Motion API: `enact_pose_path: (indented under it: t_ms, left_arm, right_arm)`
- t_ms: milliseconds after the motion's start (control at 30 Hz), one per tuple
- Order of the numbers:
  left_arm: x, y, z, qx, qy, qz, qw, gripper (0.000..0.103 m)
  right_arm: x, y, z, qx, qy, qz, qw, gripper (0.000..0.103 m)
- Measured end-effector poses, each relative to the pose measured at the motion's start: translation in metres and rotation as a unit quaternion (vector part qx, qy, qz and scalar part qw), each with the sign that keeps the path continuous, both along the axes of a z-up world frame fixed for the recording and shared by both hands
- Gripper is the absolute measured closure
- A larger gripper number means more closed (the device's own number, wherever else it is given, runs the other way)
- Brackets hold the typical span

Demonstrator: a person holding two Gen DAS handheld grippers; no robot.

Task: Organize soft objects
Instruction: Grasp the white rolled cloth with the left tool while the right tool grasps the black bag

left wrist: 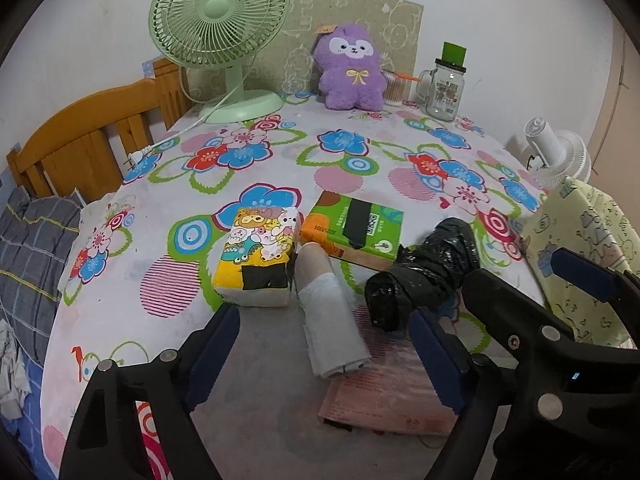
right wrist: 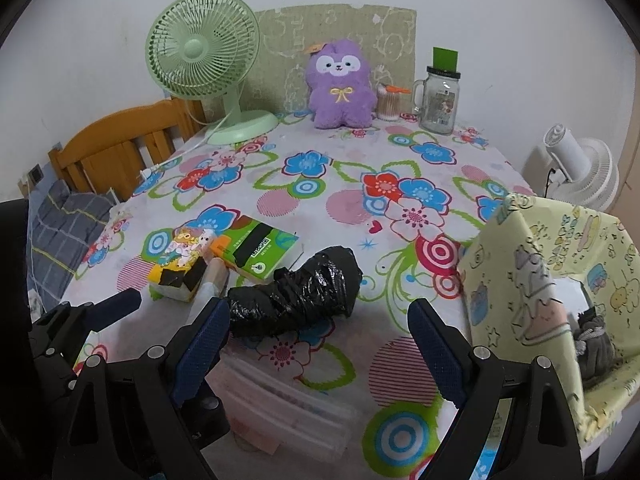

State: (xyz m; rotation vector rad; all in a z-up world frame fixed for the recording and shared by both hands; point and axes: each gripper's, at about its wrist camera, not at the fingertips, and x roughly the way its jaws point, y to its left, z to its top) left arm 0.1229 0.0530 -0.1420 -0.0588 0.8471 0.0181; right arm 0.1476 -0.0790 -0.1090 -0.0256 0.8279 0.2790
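Note:
On the flowered tablecloth (left wrist: 360,160) a nearly used-up paper roll (left wrist: 328,312) lies between the fingers of my left gripper (left wrist: 324,332), which is open, its pads clear of the roll. A cartoon-printed tissue pack (left wrist: 260,252) and a green tissue pack (left wrist: 356,232) lie just beyond the roll. A crumpled black plastic bundle (right wrist: 296,292) rests just ahead of my right gripper (right wrist: 318,320), nearer its left finger; that gripper is open and holds nothing. A purple plush toy (right wrist: 340,84) sits upright at the far edge.
A yellow patterned fabric bin (right wrist: 540,280) stands at the right with a grey rope bundle (right wrist: 596,344) inside. A pink flat pack (left wrist: 380,396) lies under the roll. At the back stand a green fan (left wrist: 220,32), a glass jar (left wrist: 444,88) and a cotton swab cup (right wrist: 388,104).

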Motion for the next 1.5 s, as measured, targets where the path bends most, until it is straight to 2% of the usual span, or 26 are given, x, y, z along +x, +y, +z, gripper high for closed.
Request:
enact_pose_path:
  t_ms: [533,800,967,1000,1067,1267,1500]
  left_arm:
    - [0.024,0.009,-0.024,-0.02,0.039,-0.003,0.999,0.05]
    - [0.022,0.005,-0.027,0.003,0.027,-0.004,0.9996,0.063]
    - [0.02,-0.001,-0.027,0.01,0.023,-0.013,0.9996,0.078]
    - [0.02,-0.002,-0.027,0.009,0.023,-0.014,0.9996,0.079]
    - [0.019,-0.002,-0.027,0.005,0.023,-0.014,0.9996,0.081]
    - [0.015,-0.011,-0.026,0.016,0.021,-0.019,0.9995,0.085]
    - [0.005,-0.017,-0.017,0.01,0.01,-0.025,0.9996,0.085]
  right_arm:
    - [0.032,0.015,-0.028,-0.006,0.035,0.001,0.999,0.01]
    - [0.043,0.017,-0.046,0.0,0.065,0.001,0.998,0.013]
    - [0.04,0.018,-0.049,0.015,0.075,0.006,0.997,0.028]
    - [0.04,0.018,-0.049,0.015,0.075,0.006,0.997,0.03]
    - [0.037,0.018,-0.047,0.017,0.071,0.008,0.997,0.042]
    - [0.027,0.019,-0.042,0.013,0.061,0.017,0.998,0.064]
    - [0.017,0.013,-0.033,0.02,0.053,0.015,0.998,0.071]
